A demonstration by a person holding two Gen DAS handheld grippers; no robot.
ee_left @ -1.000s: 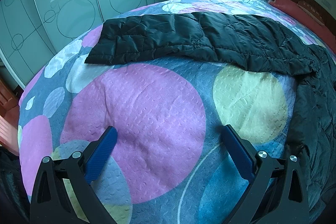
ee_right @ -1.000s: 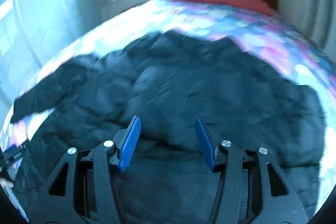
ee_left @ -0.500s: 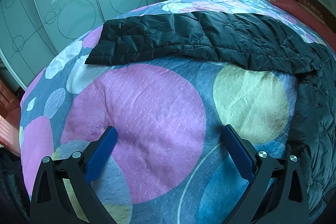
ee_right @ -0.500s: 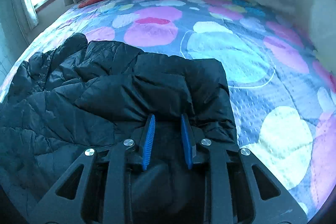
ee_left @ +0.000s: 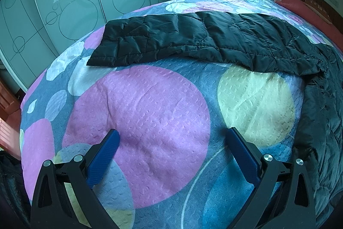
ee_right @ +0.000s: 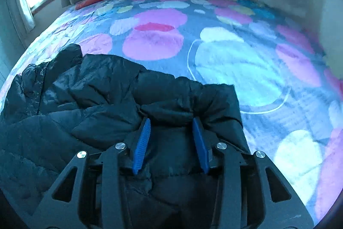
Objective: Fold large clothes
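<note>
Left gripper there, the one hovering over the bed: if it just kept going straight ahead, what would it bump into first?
Probably the bedspread, around its big pink circle: the open left gripper points down at bare cover. The black jacket's sleeve lies farther on, though depth is hard to judge here.

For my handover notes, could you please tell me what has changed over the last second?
The right tongs swung across the black jacket, narrowed over its edge, then spread again; fabric sits between the fingers, grip unclear. The left tongs stayed wide open above the bedspread, and the sleeve lay unmoved.
</note>
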